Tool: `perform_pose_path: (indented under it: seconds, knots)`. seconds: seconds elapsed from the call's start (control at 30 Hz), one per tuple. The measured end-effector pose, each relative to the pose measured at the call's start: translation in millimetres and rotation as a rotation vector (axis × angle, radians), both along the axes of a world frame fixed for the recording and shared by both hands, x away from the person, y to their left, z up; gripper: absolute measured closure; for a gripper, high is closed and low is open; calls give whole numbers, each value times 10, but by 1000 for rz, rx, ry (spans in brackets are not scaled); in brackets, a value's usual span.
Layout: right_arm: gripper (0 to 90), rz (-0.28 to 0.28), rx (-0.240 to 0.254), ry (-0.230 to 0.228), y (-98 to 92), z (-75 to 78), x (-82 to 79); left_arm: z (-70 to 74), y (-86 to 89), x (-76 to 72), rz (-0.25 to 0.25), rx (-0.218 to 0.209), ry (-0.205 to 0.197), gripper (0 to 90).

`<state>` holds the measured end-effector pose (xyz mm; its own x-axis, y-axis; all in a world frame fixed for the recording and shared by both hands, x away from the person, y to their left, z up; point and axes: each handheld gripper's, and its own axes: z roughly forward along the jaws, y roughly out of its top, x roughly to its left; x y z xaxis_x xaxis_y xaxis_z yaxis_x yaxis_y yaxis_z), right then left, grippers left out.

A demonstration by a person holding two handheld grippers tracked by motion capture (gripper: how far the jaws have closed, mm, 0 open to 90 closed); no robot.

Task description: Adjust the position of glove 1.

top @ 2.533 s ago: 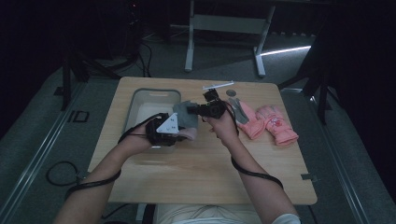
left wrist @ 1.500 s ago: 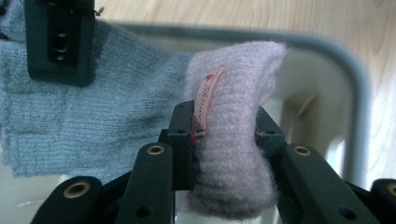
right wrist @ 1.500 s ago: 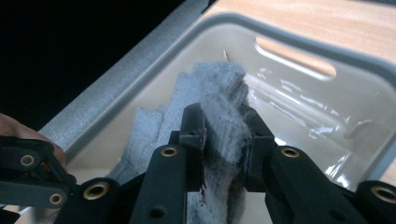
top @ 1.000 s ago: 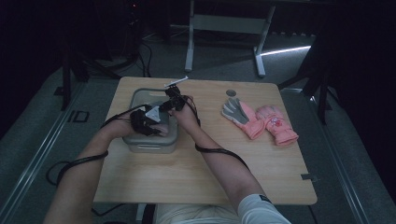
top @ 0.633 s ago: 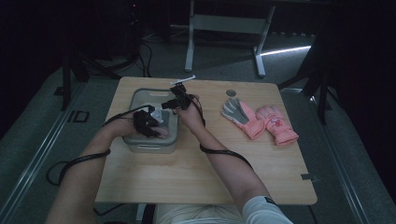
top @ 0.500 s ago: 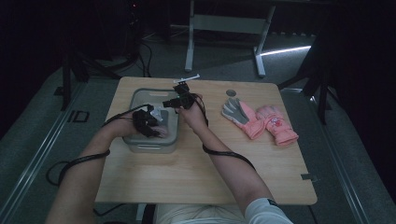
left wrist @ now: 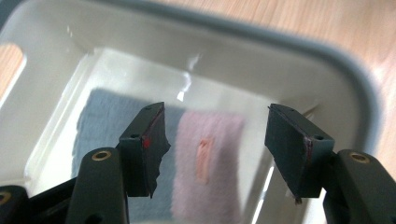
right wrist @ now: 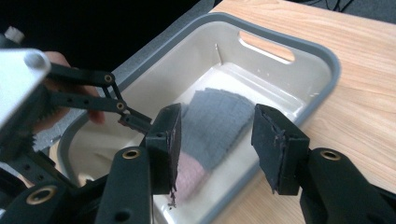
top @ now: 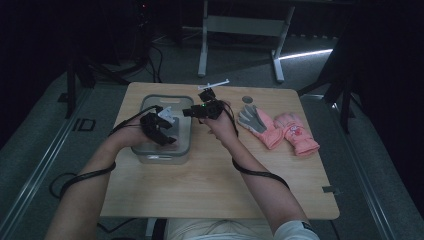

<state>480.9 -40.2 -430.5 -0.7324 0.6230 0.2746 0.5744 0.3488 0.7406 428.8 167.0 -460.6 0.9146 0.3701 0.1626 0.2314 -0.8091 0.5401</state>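
Left gripper view looks down on a grey-and-pink glove lying flat on the floor of the pale bin; soft, light and floppy, it looks best pinched at the cuff or a fold. Left tool hangs over it, its jaws having just been opening, nothing between them. Right tool, at three o'clock from the bin, is likewise half open and empty

My high view is dim, with the room black around the table and one bright floor strip at two o'clock; both gripper views are brighter, soft-focused, with glare on the bin wall at twelve o'clock
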Motion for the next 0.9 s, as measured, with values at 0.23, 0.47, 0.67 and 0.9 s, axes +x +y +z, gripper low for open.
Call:
perform_pose_path:
  seconds: [0.23,0.47,0.67,0.9]
  knots:
    - [540,20,-24,-39,-318,22,-141,101,-178,-88,-15,-109,17,392]
    - [547,23,-53,-81,-657,-76,-299,130,-451,-183,-17,-109,13,393]
    - [550,9,-38,-108,-970,-101,-430,128,-695,-289,-12,-91,-3,411]
    - [553,48,-11,-153,-1273,-71,-633,81,-1020,-489,-59,-101,4,387]
